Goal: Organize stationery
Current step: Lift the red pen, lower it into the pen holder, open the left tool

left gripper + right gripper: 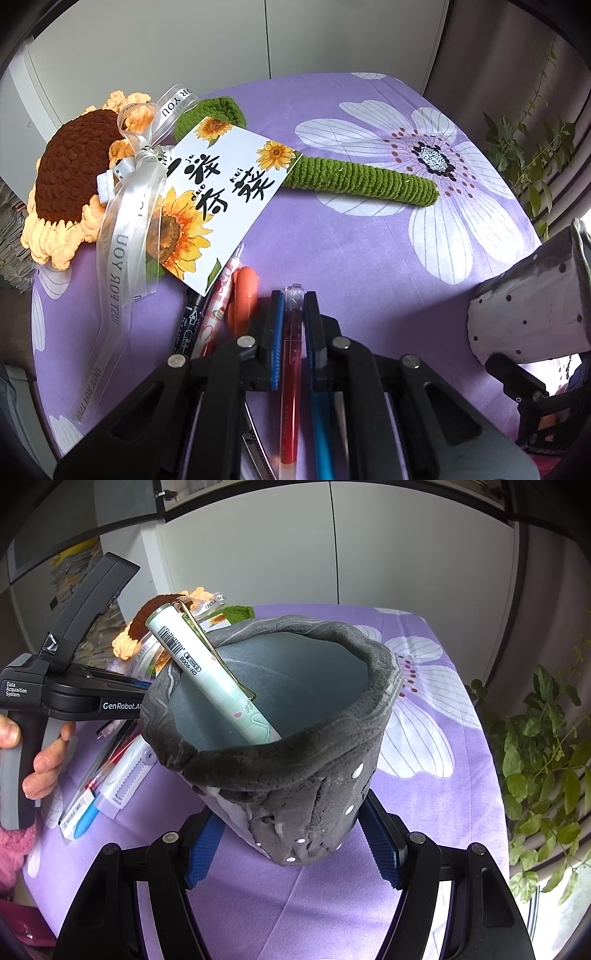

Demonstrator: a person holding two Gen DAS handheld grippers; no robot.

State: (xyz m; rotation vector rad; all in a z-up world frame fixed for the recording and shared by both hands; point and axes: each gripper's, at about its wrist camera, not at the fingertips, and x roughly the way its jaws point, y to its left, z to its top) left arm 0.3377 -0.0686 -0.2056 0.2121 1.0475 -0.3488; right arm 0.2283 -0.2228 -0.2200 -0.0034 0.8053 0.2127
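Observation:
My left gripper [293,301] points down at a purple cloth and is shut on a clear red pen [292,343], which lies lengthwise between the blue pads. Under and beside it lie a blue pen [321,424], a pink checked pen [218,299], a black marker [188,325] and an orange item [243,295]. My right gripper [291,834] is shut on the base of a dark grey soft pen holder [295,775] with white dots, tilted towards me. A pale green pen [207,672] with a gold clip leans inside it. The holder [535,306] also shows at the right of the left wrist view.
A crocheted sunflower [70,173] with a green stem [369,177], ribbon and a printed card [221,199] lies at the back left. A white correction tape [125,775] and more pens sit left of the holder. A leafy plant [546,768] stands beyond the table's right edge.

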